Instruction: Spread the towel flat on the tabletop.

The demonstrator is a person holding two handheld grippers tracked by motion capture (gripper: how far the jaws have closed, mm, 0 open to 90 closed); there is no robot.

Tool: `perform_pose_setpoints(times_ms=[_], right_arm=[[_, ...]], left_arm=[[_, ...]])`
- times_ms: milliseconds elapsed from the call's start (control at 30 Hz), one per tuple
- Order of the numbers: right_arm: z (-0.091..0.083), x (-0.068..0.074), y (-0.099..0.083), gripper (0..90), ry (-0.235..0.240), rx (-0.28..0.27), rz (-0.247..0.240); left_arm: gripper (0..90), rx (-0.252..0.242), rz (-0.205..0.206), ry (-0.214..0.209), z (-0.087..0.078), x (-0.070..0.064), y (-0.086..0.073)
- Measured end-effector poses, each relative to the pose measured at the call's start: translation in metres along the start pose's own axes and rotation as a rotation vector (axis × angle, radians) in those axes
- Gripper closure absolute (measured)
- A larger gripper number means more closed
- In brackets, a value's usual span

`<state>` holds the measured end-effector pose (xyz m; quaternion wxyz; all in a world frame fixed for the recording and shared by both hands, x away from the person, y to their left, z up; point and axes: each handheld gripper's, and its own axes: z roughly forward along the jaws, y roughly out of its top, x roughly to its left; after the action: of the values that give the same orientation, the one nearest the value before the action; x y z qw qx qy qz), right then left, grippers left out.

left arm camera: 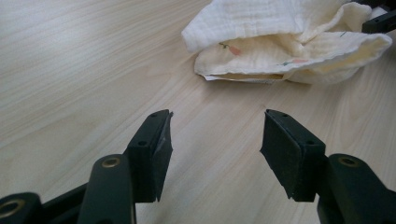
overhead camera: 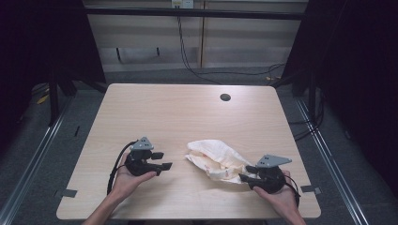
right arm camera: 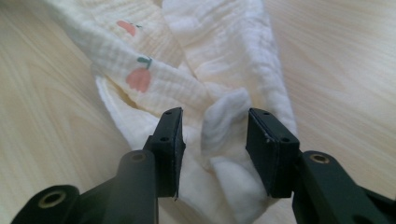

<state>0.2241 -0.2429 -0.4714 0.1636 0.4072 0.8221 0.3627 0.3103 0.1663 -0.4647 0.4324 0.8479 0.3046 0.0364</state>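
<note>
Cloth (overhead camera: 217, 159), cream muslin with a small print of pink fruit and green leaves, lies crumpled on the pale wooden surface (overhead camera: 187, 112), bunched into soft folds rather than spread flat. It sits between the two grippers, much closer to the right one.

In the high view the right gripper (overhead camera: 246, 177) is held in the person's right hand (overhead camera: 277, 190) and points toward the cloth, its tips at the cloth's near edge. In the right gripper view the right gripper (right arm camera: 214, 140) has its jaws partly open, with a raised fold of the cloth (right arm camera: 219, 126) standing in the gap between them. The fold fills most of the gap but whether either pad actually presses on it cannot be told; the jaws are not closed down on it. More of the cloth stretches ahead of the jaws and away to their left, where the printed fruit shows.

The left gripper (overhead camera: 162, 160) rests in the person's left hand (overhead camera: 129, 178), and its tips point toward the cloth with a strip of bare surface between. In the left gripper view the left gripper (left arm camera: 215, 135) stands wide open and holds nothing; only wood grain lies between its jaws. The cloth (left arm camera: 285, 44) is ahead of it and off to its right, clearly apart from the tips, with its layered folded edge turned toward the jaws.
</note>
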Motion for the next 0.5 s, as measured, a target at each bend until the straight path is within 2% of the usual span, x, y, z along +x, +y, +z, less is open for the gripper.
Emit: perform_pose_setpoints(times_ms=[67,133,167,267,367,433,500], right_arm=[[0.001,-0.001,-0.002,55.4,-0.012,-0.015,0.007],[0.003,-0.003,0.0,64.3,0.0,-0.012,0.007],[0.003,-0.002,0.0,66.7,-0.015,-0.015,0.0],[0.002,-0.004,0.003,84.9,-0.006,-0.04,0.003],[0.002,-0.006,0.005,86.1,0.005,-0.047,0.01],[0.003,-0.007,0.006,86.5,0.006,-0.045,0.016],[0.003,-0.007,0.008,86.5,0.004,-0.058,0.016]], left_arm=[[42.4,-0.001,-0.001,0.002,0.001,0.0,0.001],[42.4,-0.005,0.001,0.003,0.0,0.0,0.002],[42.4,-0.009,0.002,0.002,0.0,-0.001,0.003],[43.3,-0.025,0.015,0.013,0.004,-0.002,0.01],[46.9,-0.033,0.039,0.001,0.014,-0.002,0.02],[54.8,-0.033,0.047,-0.043,0.023,-0.003,0.027],[59.8,-0.033,0.067,-0.08,0.034,-0.01,0.032]])
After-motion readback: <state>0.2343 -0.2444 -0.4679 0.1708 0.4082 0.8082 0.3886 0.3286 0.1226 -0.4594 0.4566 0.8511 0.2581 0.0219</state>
